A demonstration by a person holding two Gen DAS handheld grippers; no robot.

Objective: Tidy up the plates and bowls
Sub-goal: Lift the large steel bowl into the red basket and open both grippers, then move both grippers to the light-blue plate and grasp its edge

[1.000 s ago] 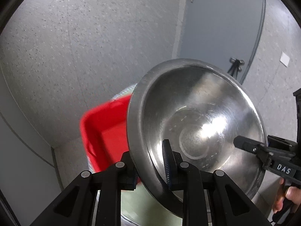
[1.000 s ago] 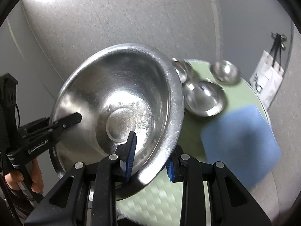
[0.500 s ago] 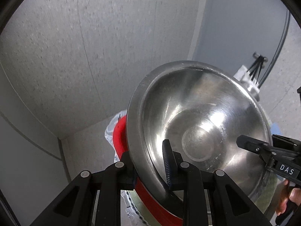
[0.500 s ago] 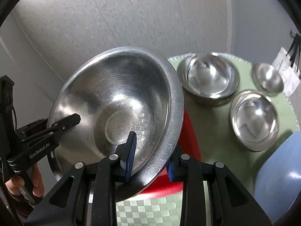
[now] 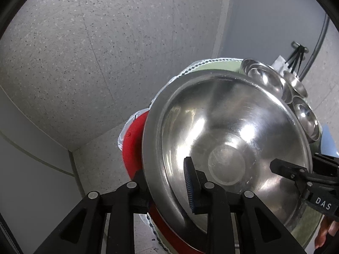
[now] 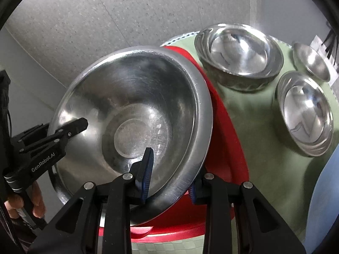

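A large steel bowl (image 5: 233,131) (image 6: 135,105) is held by its rim from both sides, tilted, above a red tub (image 6: 228,139) (image 5: 133,139). My left gripper (image 5: 167,180) is shut on the bowl's near rim, one finger inside and one outside. My right gripper (image 6: 171,169) is shut on the opposite rim in the same way. Each gripper shows in the other's view: the right one (image 5: 300,175) and the left one (image 6: 48,139).
Three smaller steel bowls stand on the green tablecloth (image 6: 260,114): a deep one (image 6: 239,53), a mid-size one (image 6: 305,112) and a small one (image 6: 311,61). A blue mat (image 6: 326,190) lies at the right. Grey speckled floor lies beyond the table.
Both grippers have carried the large bowl down and over the red tub. The table and the smaller bowls have come into the left wrist view.
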